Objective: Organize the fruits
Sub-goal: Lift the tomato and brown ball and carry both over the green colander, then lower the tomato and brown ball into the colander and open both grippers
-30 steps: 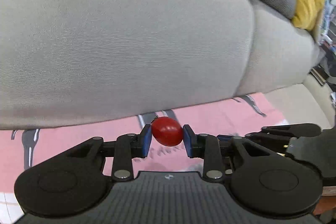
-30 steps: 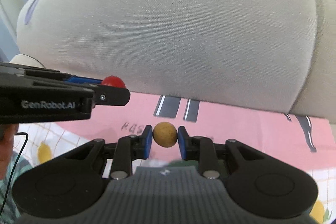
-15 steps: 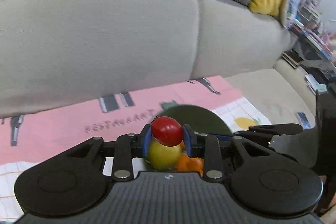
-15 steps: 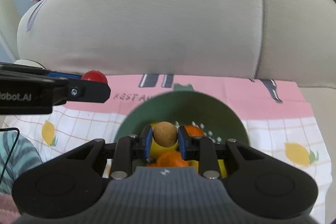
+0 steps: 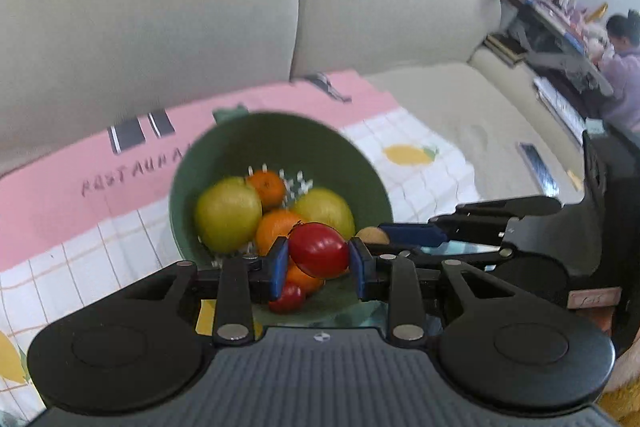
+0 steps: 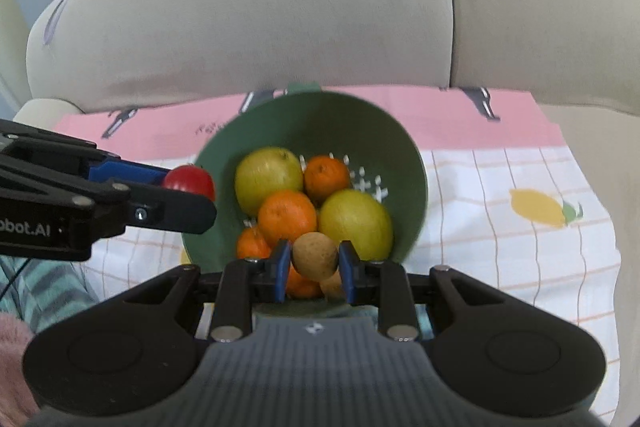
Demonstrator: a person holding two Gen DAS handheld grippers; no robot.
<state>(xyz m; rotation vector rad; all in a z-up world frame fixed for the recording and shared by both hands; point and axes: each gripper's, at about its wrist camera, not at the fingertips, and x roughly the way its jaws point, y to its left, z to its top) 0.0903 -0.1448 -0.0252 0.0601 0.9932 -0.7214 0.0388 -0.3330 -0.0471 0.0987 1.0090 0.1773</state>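
The left gripper (image 5: 319, 259) is closed on a red tomato (image 5: 319, 250), its blue pads pressing both sides. In the left wrist view the tomato hangs over the near edge of a green bowl (image 5: 280, 139), at about 6 o'clock on the rim. The bowl (a colander, with slots in its base) sits on a pink and white cloth (image 5: 60, 195) spread over a beige sofa (image 5: 160, 7).

The right gripper (image 6: 314, 261) is closed on a small brown fruit (image 6: 315, 255) — round, tan, matte. In the right wrist view it hangs over the bowl (image 6: 320, 115) at about 6 o'clock too.

Inside the bowl lie two yellow-green apples (image 6: 267, 177) and several oranges (image 6: 287, 217), touching one another. A second small red fruit (image 5: 287, 299) shows at the bowl's near edge, below the left pads.

Seen from the right wrist, the left gripper comes in from 9 o'clock, its tomato (image 6: 189, 181) just outside the bowl's left rim. From the left wrist, the right gripper's fingers (image 5: 412, 233) come in from 3 o'clock — the brown fruit (image 5: 372, 235) peeks out at their tip.
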